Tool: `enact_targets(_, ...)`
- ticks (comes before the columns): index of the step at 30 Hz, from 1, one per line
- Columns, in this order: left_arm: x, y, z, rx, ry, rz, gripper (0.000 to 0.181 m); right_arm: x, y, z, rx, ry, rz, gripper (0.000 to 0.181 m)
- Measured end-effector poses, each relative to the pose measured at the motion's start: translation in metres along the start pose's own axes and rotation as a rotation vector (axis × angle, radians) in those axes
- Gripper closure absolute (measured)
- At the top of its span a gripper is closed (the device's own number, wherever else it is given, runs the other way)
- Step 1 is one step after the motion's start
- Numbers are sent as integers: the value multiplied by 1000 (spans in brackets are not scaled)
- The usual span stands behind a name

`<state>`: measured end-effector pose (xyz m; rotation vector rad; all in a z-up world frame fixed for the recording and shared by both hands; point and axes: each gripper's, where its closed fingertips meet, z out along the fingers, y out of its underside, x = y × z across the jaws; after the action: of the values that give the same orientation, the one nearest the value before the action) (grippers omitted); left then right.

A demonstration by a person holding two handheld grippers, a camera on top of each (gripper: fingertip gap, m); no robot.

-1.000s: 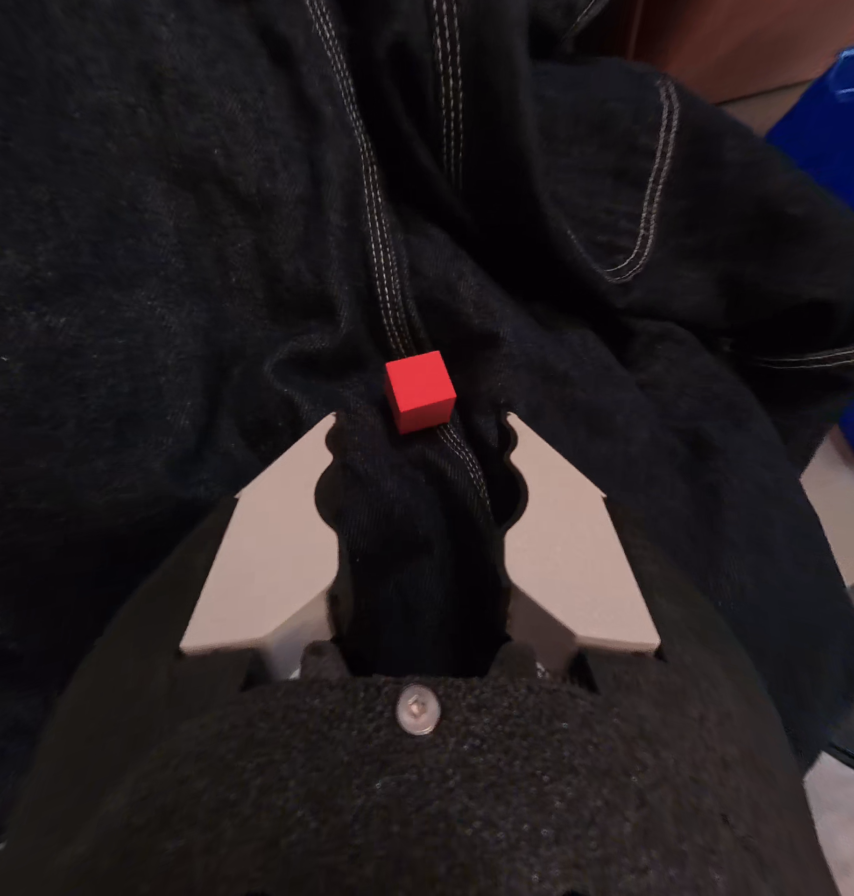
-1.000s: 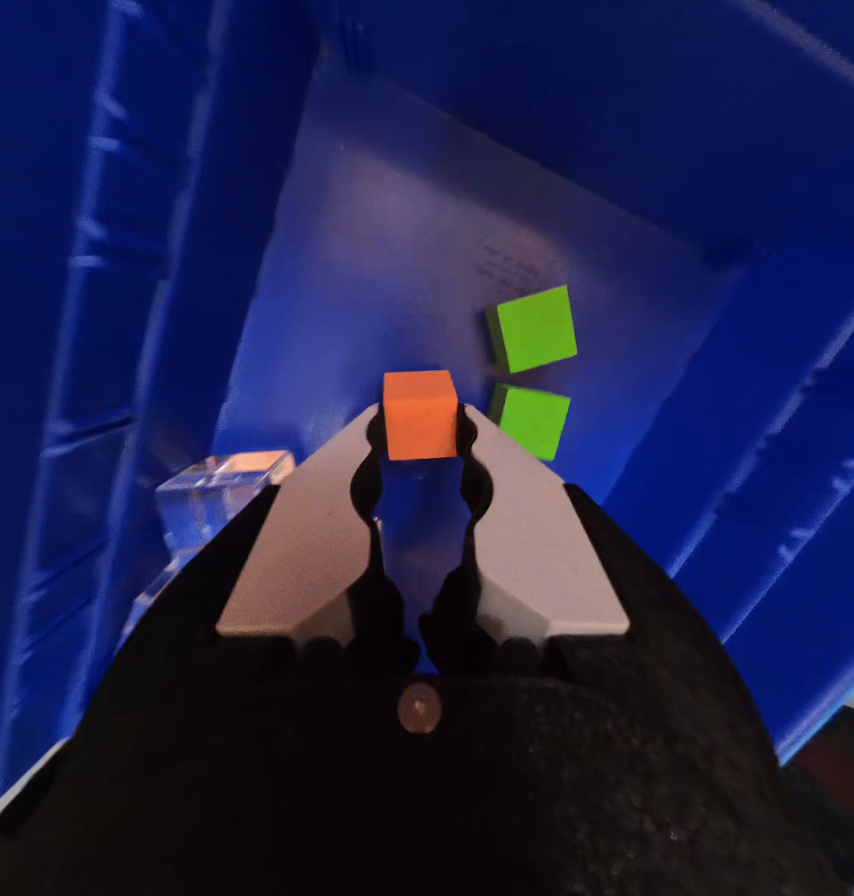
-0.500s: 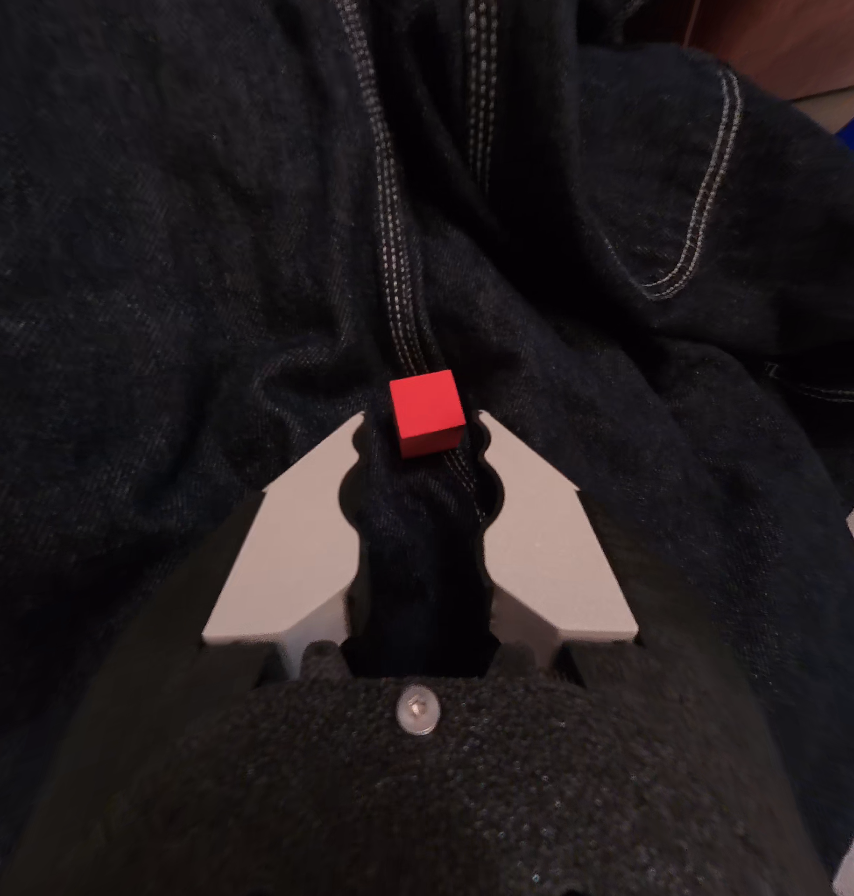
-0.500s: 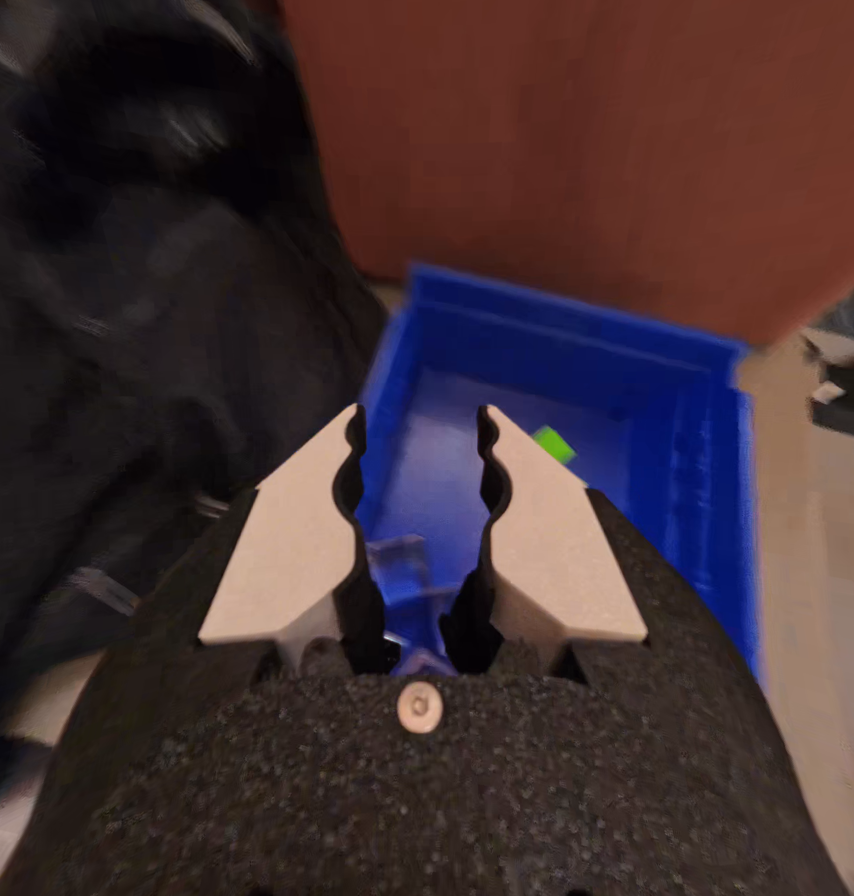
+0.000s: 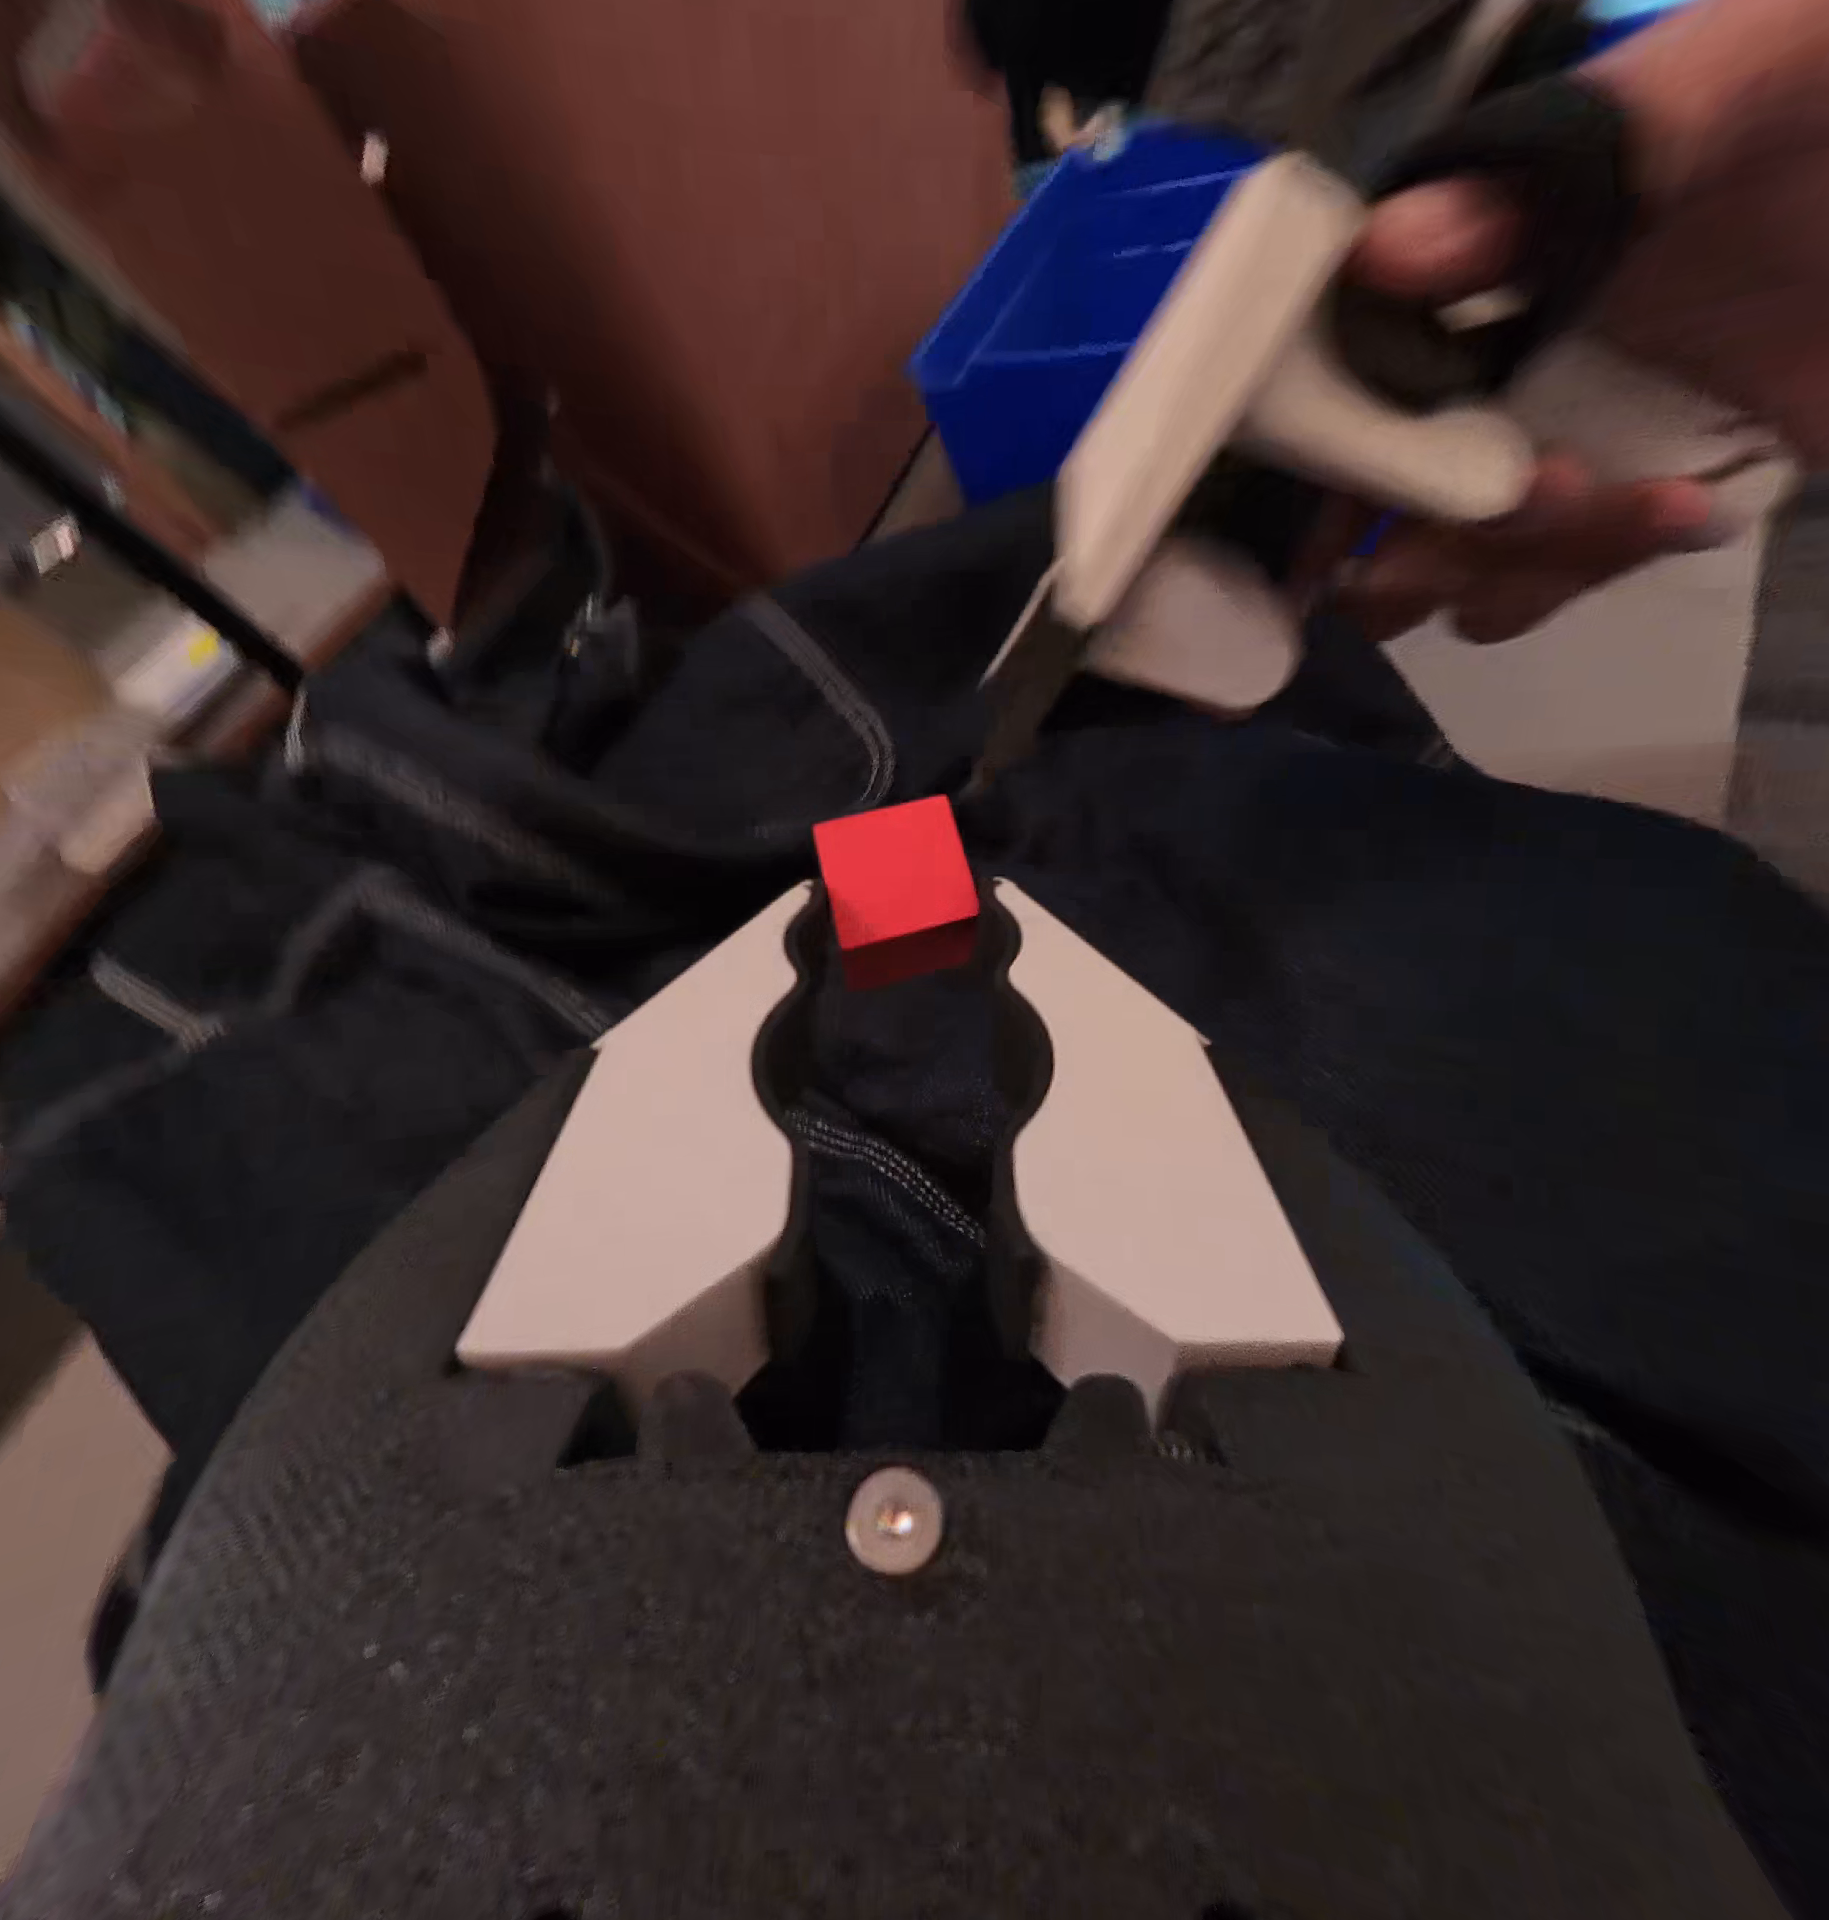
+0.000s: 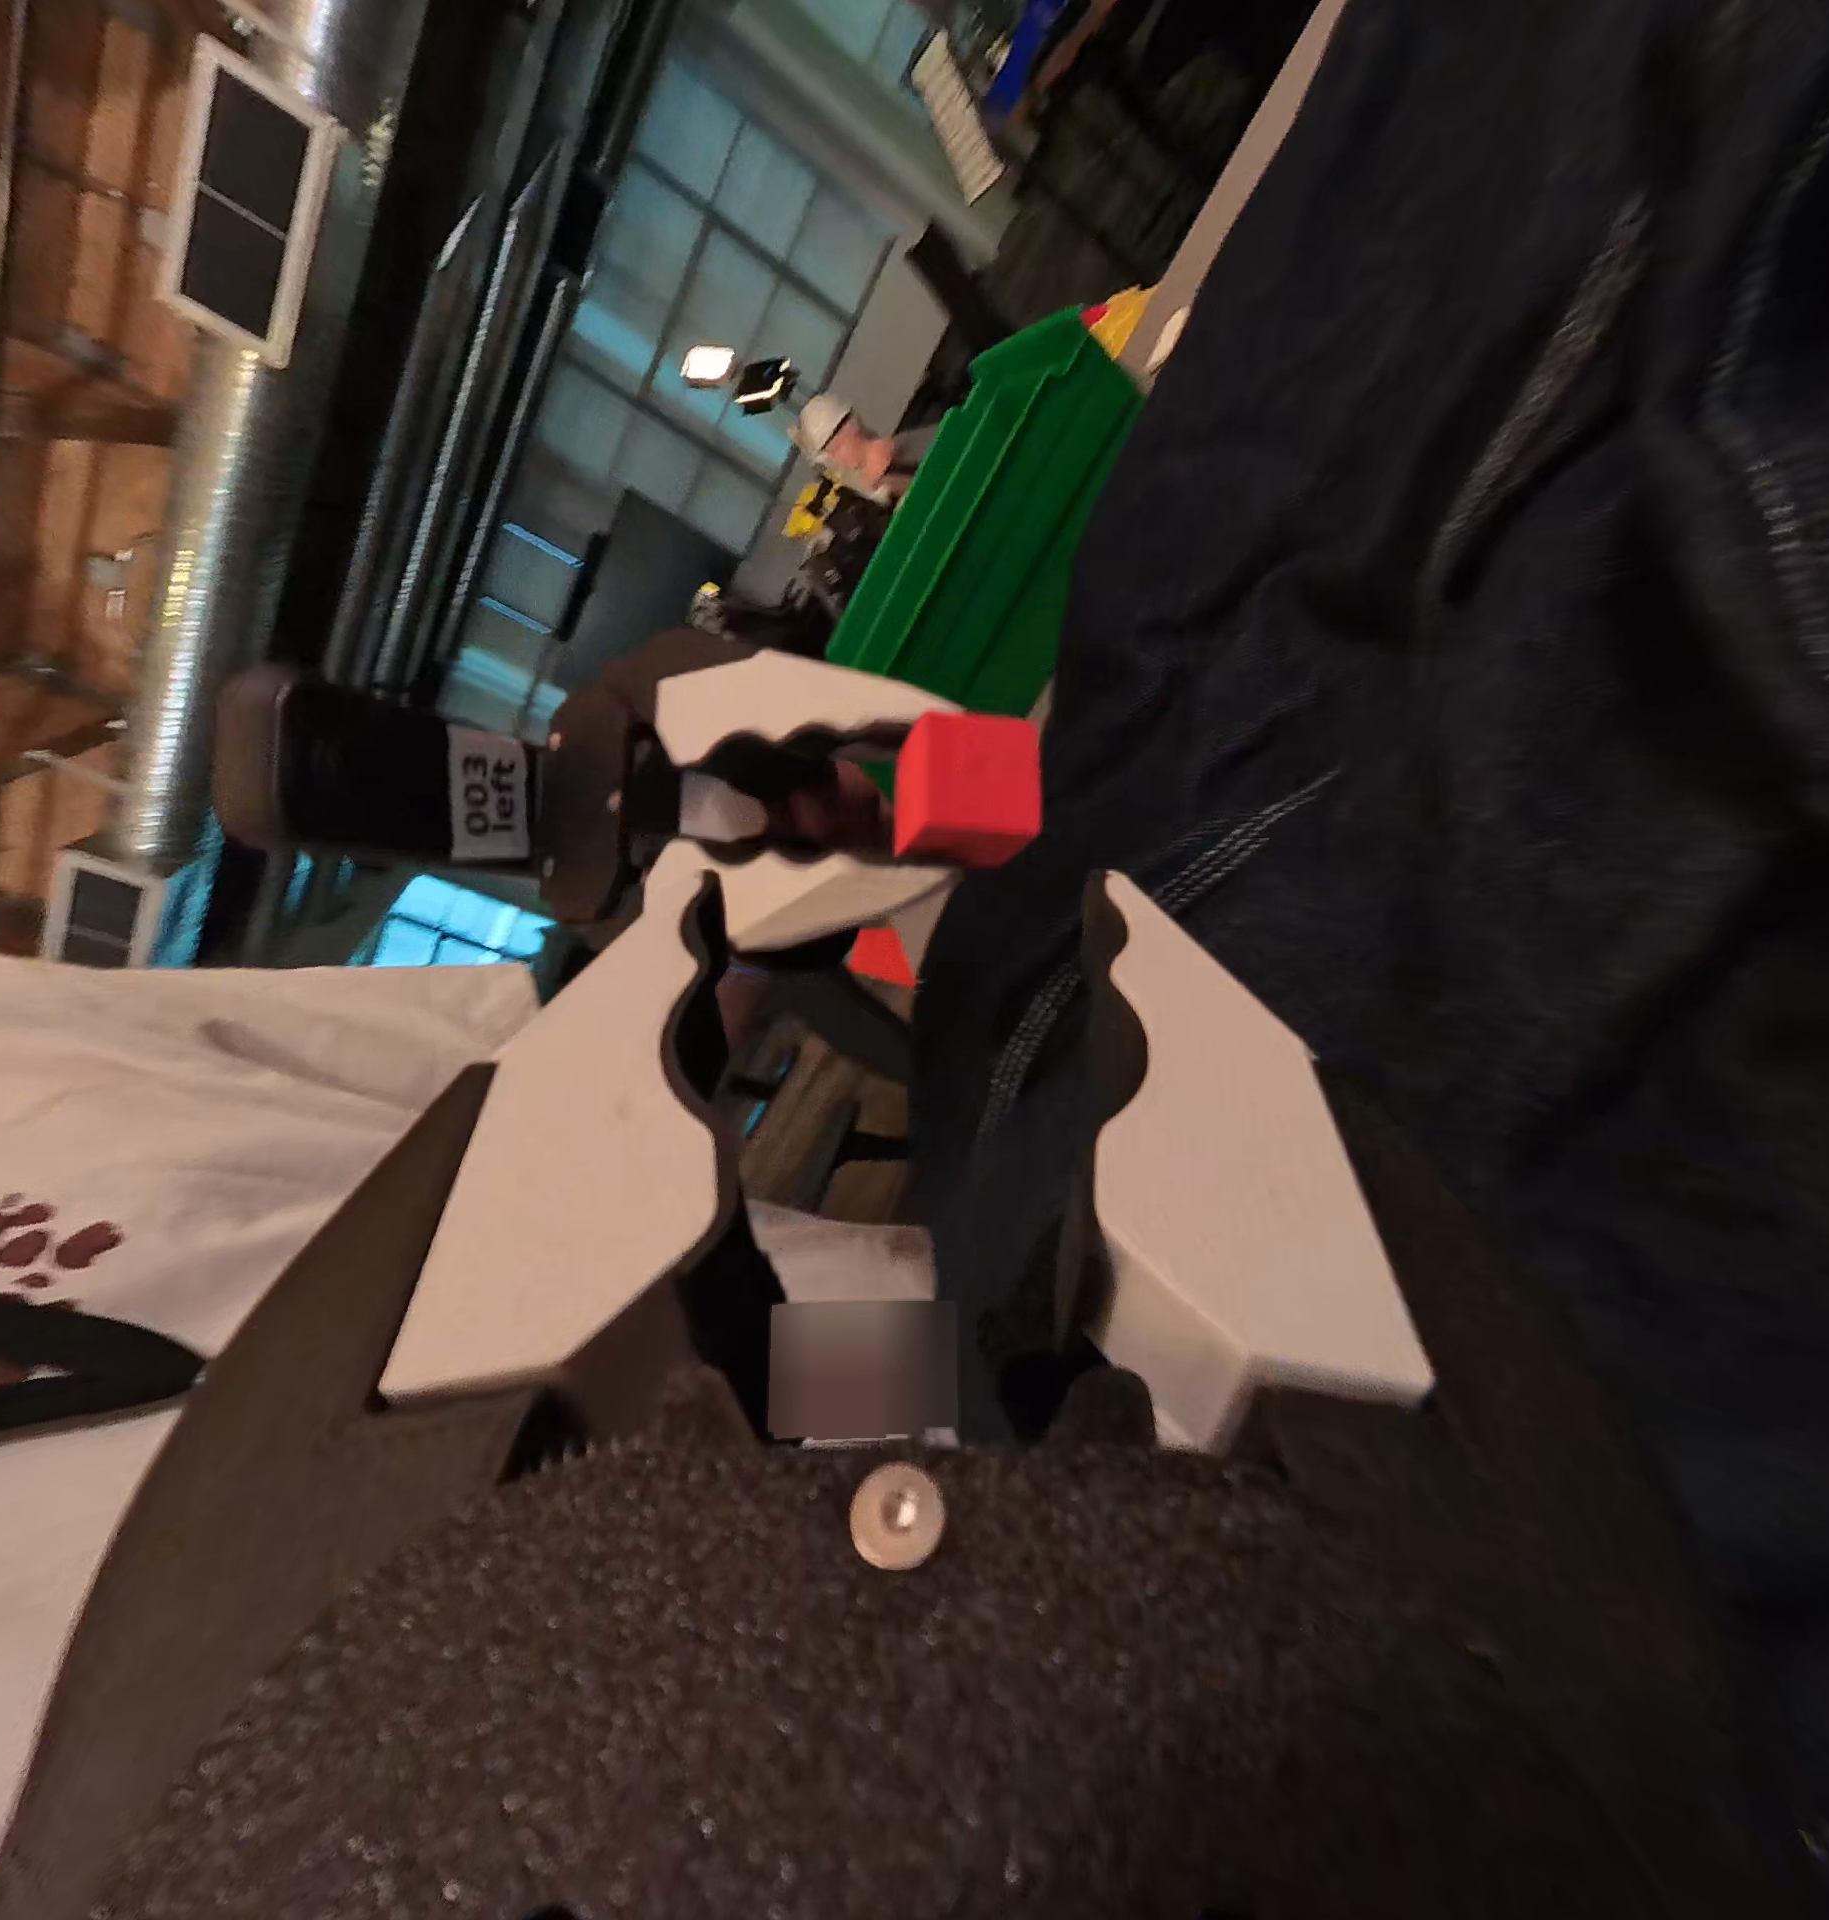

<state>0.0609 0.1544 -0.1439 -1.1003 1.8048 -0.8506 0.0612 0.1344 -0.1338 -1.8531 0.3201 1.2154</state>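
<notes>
**Red cube pinched at the tips, second tool empty alongside**

Left tool [image 5: 897, 902] closed on the red cube [image 5: 894, 871], gripped at the very tips, lifted clear above dark denim [image 5: 1409, 1039]. Right tool [image 6: 905, 883] spread wide, holding nothing, tips just beside the cube [image 6: 967, 790]. Blue bin [image 5: 1055, 312] behind; green bin [image 6: 983, 530] beyond.

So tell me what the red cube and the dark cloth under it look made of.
Red cube: likely painted wood or hard plastic; matte, crisp edges, uniform colour. It is held between the left tool tips. Dark cloth: denim, judging by twill weave and pale double stitching.
</notes>
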Motion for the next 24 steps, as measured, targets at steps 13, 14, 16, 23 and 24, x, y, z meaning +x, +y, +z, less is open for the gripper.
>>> enact_targets(13,29,0,-28,57,39,22,152,9,12,-23,-91,202,-82,155)
enact_targets(14,25,6,-31,45,34,-67,152,17,0,-49,-49,304,-150,155)
enact_targets(16,22,23,-38,-4,67,-258,152,44,-27,-120,42,597,-299,154)
enact_targets(23,7,40,-81,87,71,-638,152,158,-16,-328,-75,1309,-261,155)
enact_targets(24,5,45,-84,74,42,-634,152,174,-9,-334,-120,1326,-238,155)
